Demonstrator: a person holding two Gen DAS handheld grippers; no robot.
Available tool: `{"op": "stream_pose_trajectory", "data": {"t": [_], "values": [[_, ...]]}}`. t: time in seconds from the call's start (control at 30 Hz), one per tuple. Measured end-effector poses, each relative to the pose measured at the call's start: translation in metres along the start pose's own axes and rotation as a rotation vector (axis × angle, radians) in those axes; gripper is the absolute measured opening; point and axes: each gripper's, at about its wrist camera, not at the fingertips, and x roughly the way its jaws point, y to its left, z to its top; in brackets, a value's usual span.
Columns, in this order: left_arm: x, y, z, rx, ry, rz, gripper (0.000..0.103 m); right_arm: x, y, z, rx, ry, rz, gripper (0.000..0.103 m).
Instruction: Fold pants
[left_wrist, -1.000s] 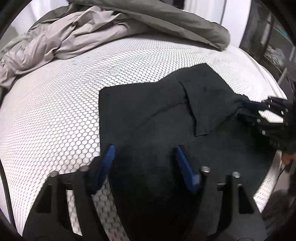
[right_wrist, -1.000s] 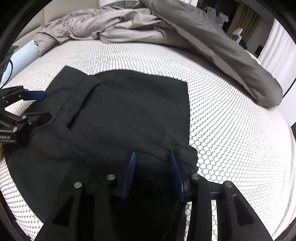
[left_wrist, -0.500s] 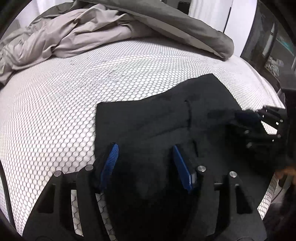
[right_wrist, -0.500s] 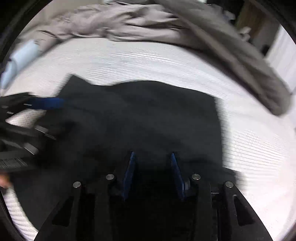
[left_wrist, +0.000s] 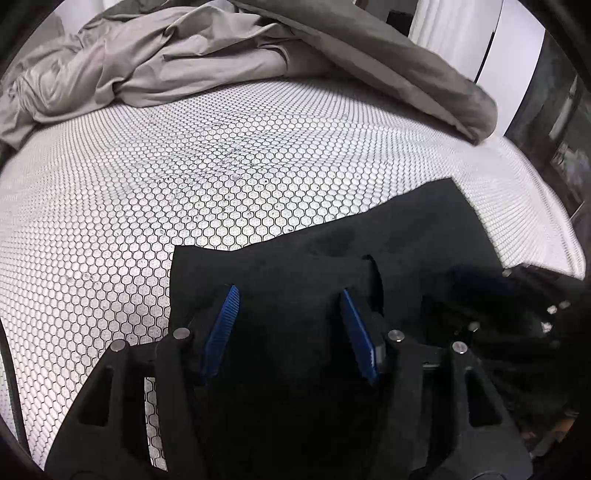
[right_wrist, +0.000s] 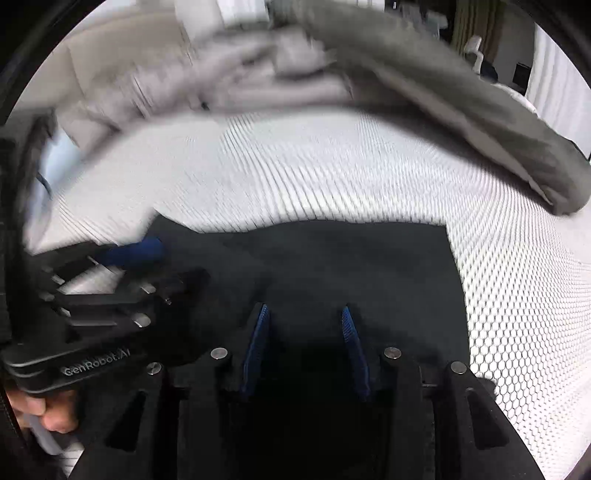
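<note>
The black pants (left_wrist: 406, 236) lie folded on the white honeycomb-patterned bed; they also show in the right wrist view (right_wrist: 351, 266). My left gripper (left_wrist: 290, 295) is low over the pants, its blue pads apart with black cloth lying between them. My right gripper (right_wrist: 303, 314) also has its pads apart over the cloth, near the pants' near edge. The right gripper shows dark and blurred at the right of the left wrist view (left_wrist: 491, 291). The left gripper shows at the left of the right wrist view (right_wrist: 110, 280). The right wrist view is motion-blurred.
A crumpled grey duvet (left_wrist: 184, 62) lies across the far side of the bed, also in the right wrist view (right_wrist: 424, 92). The bed's right edge (left_wrist: 546, 206) is close to the pants. White mattress cover (left_wrist: 147, 184) lies to the left and behind.
Both grippers have drawn back toward me and tilted up, so the pants sit lower in both views. The two grippers have come closer together. The right view has become blurred.
</note>
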Motion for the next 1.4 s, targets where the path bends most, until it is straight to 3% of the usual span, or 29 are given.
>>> {"op": "stream_pose_trajectory", "data": {"t": [0.1,0.13,0.23,0.33,0.4,0.47,0.5,0.57,0.63,0.73,0.8,0.87,0.93,0.97,1.03,1.1,1.2,1.27,1.3,1.4], "values": [[-0.01,0.008,-0.004,0.025,0.005,0.049,0.055,-0.008,-0.02,-0.012,-0.015,0.01,-0.095,0.041],[-0.014,0.01,-0.008,0.02,0.009,0.052,0.055,-0.014,-0.029,-0.017,-0.019,0.003,-0.081,0.04],[-0.044,0.005,-0.019,0.034,0.013,0.065,0.052,-0.037,-0.041,-0.03,-0.02,-0.025,0.015,0.041],[-0.086,-0.017,-0.044,0.115,-0.062,-0.035,0.056,-0.071,-0.034,-0.039,-0.027,-0.096,0.095,0.044],[-0.087,-0.026,-0.059,0.152,-0.036,-0.078,0.057,-0.08,-0.019,-0.04,-0.038,-0.129,0.171,0.048],[-0.07,-0.033,-0.076,0.185,0.041,-0.09,0.057,-0.072,-0.003,-0.045,-0.05,-0.125,0.237,0.048],[-0.063,-0.034,-0.083,0.21,0.059,-0.071,0.057,-0.063,0.005,-0.049,-0.073,-0.093,0.24,0.048],[-0.064,-0.028,-0.091,0.258,0.043,-0.07,0.057,-0.044,0.013,-0.062,-0.167,-0.034,0.143,0.048],[-0.074,-0.02,-0.095,0.243,0.041,-0.064,0.059,-0.042,-0.009,-0.07,-0.169,-0.056,0.077,0.051],[-0.091,-0.007,-0.098,0.179,0.018,0.006,0.058,-0.057,-0.03,-0.081,-0.145,-0.059,0.064,0.046],[-0.103,-0.013,-0.099,0.191,-0.023,-0.039,0.058,-0.071,-0.025,-0.085,-0.137,-0.087,0.04,0.046],[-0.105,-0.036,-0.105,0.245,-0.036,-0.081,0.058,-0.088,-0.007,-0.086,-0.138,-0.131,0.163,0.046],[-0.091,-0.055,-0.114,0.322,0.015,-0.092,0.058,-0.087,0.017,-0.08,-0.181,-0.131,0.234,0.05],[-0.083,-0.061,-0.117,0.351,0.026,-0.058,0.058,-0.082,0.027,-0.081,-0.225,-0.11,0.234,0.05],[-0.081,-0.058,-0.122,0.377,0.024,-0.032,0.059,-0.065,0.034,-0.09,-0.318,-0.061,0.118,0.051],[-0.091,-0.045,-0.123,0.355,0.012,-0.06,0.06,-0.068,0.008,-0.097,-0.286,-0.066,0.106,0.053],[-0.114,-0.016,-0.12,0.267,-0.005,-0.075,0.064,-0.099,-0.057,-0.11,-0.148,-0.113,0.221,0.053],[-0.126,0.013,-0.114,0.201,-0.058,-0.071,0.065,-0.116,-0.087,-0.125,-0.073,-0.133,0.225,0.062],[-0.125,0.025,-0.111,0.152,-0.074,-0.066,0.066,-0.121,-0.099,-0.131,-0.02,-0.143,0.236,0.071],[-0.11,0.055,-0.102,-0.042,-0.047,-0.09,0.066,-0.106,-0.135,-0.13,0.178,-0.122,0.345,0.072]]}}
